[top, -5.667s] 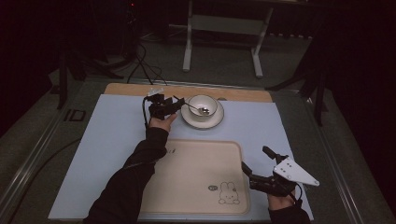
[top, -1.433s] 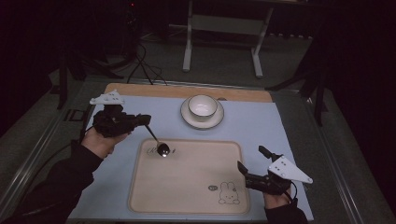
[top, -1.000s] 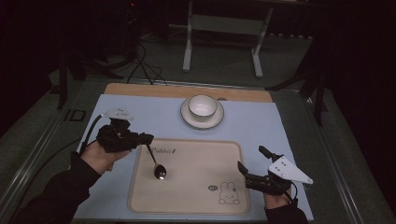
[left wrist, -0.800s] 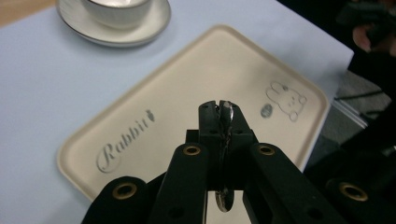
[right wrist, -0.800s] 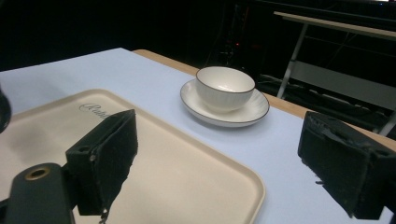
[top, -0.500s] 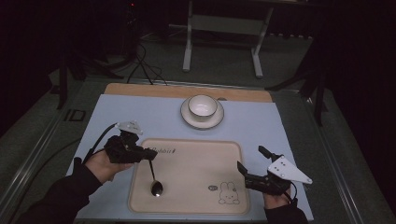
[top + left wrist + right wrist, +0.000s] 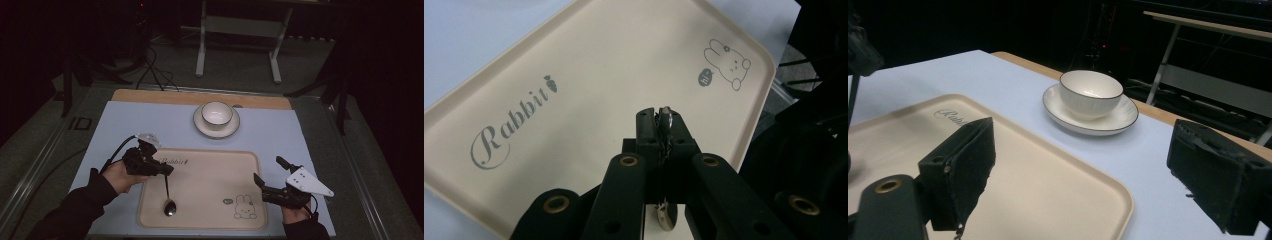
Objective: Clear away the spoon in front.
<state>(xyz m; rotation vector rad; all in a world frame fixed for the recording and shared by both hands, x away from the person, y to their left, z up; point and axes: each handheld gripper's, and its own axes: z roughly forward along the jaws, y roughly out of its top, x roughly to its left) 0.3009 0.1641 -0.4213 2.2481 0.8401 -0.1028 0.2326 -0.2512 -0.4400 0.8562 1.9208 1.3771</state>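
While clamped on the spoon (image 7: 168, 196), the left gripper (image 7: 165, 170) overhangs the tray (image 7: 215, 170).

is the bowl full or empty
Empty: the bowl on its saucer shows a bare white inside; the spoon hangs over the tray.

Tray (image 7: 589, 65): "Rabbit" w/ carrot on one side, bunny + "hi!" bubble at opp. corner.

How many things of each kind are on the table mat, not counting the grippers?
Spoon: 1
Tray: 1
Bowl: 1
Saucer: 1
Total: 4
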